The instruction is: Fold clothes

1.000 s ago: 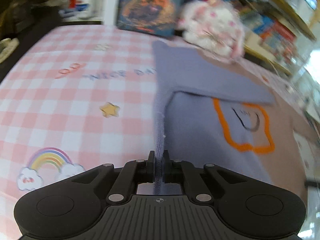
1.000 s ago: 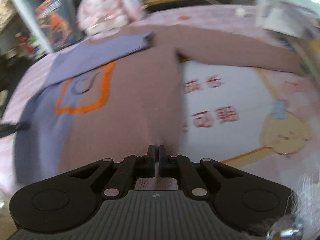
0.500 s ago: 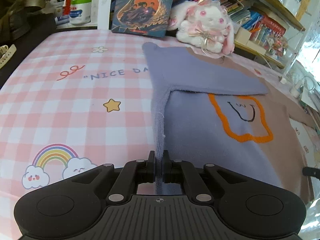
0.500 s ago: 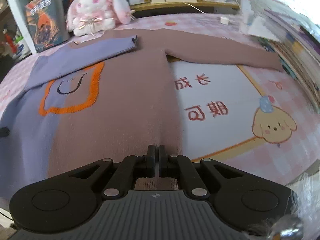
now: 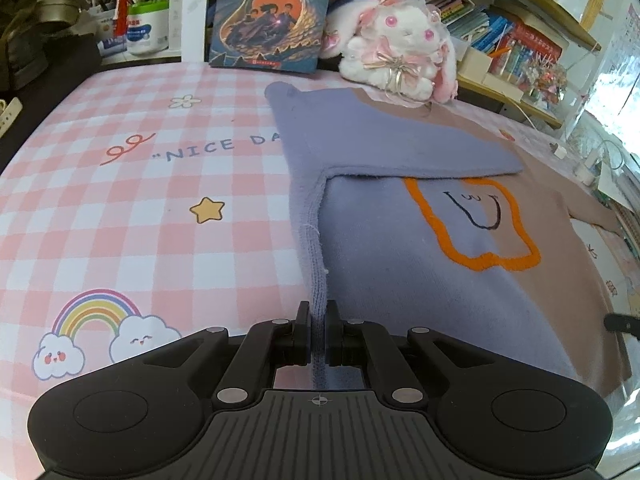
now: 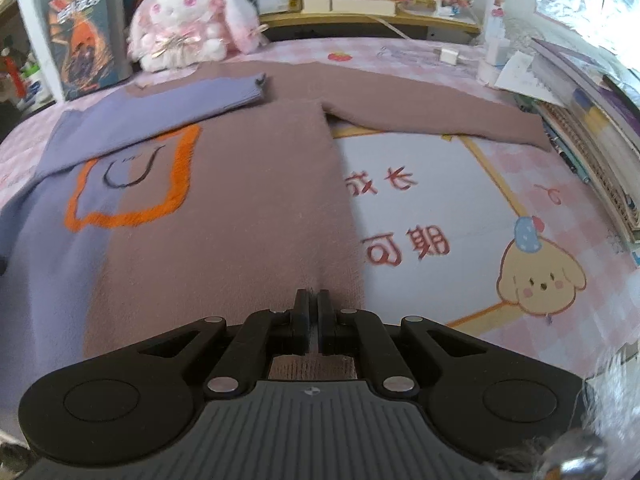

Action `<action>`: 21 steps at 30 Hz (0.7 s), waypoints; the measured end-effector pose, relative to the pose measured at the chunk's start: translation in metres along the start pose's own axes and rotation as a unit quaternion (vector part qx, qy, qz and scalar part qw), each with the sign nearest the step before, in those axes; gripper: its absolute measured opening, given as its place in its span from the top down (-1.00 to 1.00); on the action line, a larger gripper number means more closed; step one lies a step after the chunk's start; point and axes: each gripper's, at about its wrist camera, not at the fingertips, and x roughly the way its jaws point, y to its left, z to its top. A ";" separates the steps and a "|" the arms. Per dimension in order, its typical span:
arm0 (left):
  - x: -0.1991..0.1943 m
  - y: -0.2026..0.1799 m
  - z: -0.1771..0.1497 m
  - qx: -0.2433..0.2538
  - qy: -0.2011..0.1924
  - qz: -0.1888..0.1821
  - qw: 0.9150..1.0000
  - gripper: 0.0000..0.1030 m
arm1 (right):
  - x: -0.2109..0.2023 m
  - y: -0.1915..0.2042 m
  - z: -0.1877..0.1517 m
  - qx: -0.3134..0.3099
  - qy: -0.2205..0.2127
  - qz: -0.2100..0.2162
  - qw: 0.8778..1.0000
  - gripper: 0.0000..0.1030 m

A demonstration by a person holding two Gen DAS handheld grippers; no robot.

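**Sweater half folded, both hem corners pinched**

The two-tone sweater (image 6: 224, 200) lies face up on the desk (image 5: 120, 208), which wears a pink checked cloth, with its collar just in front of the plush rabbit (image 6: 188, 32) and its hem at the end farthest from the rabbit. Its long axis runs from rabbit to hem; the orange-outlined patch (image 5: 472, 224) sits mid-chest.

Done, as far as can be seen: the lilac sleeve (image 5: 384, 140) is laid across the chest, its cuff ending near the body's midline, below the rabbit. Left: the brown sleeve (image 6: 432, 116) lies stretched straight out sideways from the body, away from the lilac half, and the body itself is at full length, with no cross fold.

The left gripper (image 5: 318, 332) has its jaws closed to a narrow gap on the lilac side edge at the hem, the knit running up between them. The right gripper (image 6: 313, 320) has its jaws nearly together at the brown hem corner; fabric shows under them, so it seems to be gripping the hem, though the pinch itself is hidden.

With both hem corners held, the sweater seems set either to be drawn taut or to have its hem carried towards the rabbit.
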 end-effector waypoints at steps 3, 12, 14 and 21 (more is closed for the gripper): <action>-0.001 0.001 0.002 -0.004 0.004 0.004 1.000 0.91 | -0.004 -0.001 -0.003 0.003 0.007 0.011 1.000 0.92; -0.022 -0.009 0.017 0.004 -0.041 0.067 0.997 0.41 | -0.011 -0.008 0.005 0.009 -0.001 0.033 0.999 0.15; -0.027 -0.022 0.025 0.025 -0.068 0.080 0.994 0.39 | -0.010 -0.008 0.009 -0.006 -0.007 0.030 1.000 0.15; 0.020 -0.118 0.053 0.141 -0.101 0.051 0.984 0.31 | 0.003 -0.014 0.023 -0.043 -0.001 0.058 0.997 0.15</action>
